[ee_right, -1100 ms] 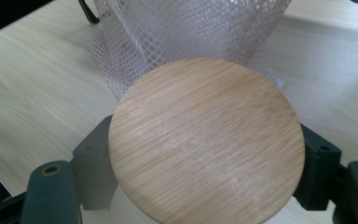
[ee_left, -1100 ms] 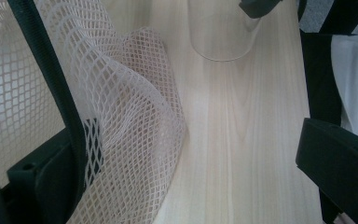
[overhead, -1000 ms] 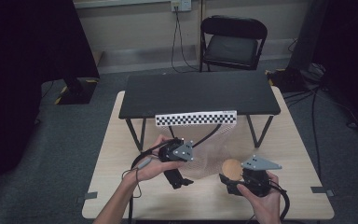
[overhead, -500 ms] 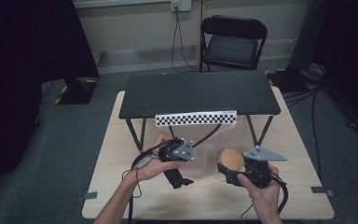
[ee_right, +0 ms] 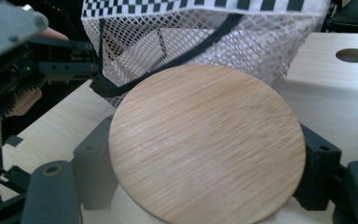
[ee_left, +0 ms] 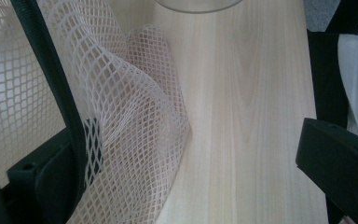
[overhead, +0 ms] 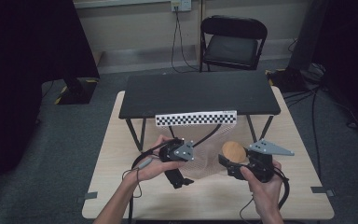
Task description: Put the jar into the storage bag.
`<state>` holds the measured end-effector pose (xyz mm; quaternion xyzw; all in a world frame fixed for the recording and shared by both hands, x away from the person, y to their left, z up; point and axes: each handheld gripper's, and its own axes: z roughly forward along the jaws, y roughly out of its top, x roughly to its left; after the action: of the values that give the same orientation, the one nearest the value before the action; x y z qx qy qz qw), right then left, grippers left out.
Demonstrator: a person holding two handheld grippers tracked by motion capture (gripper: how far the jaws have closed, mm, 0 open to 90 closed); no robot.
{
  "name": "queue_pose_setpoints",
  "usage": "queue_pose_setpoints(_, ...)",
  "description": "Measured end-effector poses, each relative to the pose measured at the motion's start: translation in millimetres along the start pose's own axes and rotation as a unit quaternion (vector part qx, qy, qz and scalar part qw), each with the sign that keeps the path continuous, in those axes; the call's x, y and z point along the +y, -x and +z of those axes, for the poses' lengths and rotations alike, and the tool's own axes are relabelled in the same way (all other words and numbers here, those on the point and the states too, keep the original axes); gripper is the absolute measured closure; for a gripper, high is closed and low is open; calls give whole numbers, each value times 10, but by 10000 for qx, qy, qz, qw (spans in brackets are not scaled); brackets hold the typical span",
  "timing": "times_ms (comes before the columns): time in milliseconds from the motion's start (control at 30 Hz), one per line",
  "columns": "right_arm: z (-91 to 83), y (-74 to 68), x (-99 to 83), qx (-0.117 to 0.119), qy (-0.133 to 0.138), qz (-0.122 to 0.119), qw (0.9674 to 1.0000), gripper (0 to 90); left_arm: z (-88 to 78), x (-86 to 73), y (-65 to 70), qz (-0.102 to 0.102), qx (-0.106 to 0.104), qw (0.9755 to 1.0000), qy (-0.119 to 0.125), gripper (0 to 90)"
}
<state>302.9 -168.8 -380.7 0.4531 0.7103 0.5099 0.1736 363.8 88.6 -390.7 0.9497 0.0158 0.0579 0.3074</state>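
The right gripper (overhead: 230,165) has its jaws closed on the edge of a round wooden disc (overhead: 233,151), holding it flat above the pale wooden counter (overhead: 121,154), just beside the white mesh bag (overhead: 205,154). The left gripper (overhead: 179,156) stands with its jaws wide apart; one jaw sits behind a fold of the mesh, whose open side faces the disc, though whether the mesh is pinched I cannot tell.

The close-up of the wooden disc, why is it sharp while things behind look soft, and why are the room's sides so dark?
Right gripper view: the wooden disc shows crisp grain, while the mesh bag behind is softer. Left gripper view: even light, with mesh threads sharp. High view: light falls on the table, while the room's left and right sides lie in deep shadow.
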Motion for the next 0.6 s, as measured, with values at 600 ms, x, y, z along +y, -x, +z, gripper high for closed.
queue_pose_setpoints(600, -25, -194, 486, 174, 391, 38, 9991, 243, 2, 8, 9, 36, 18, 10000, 36, 4)
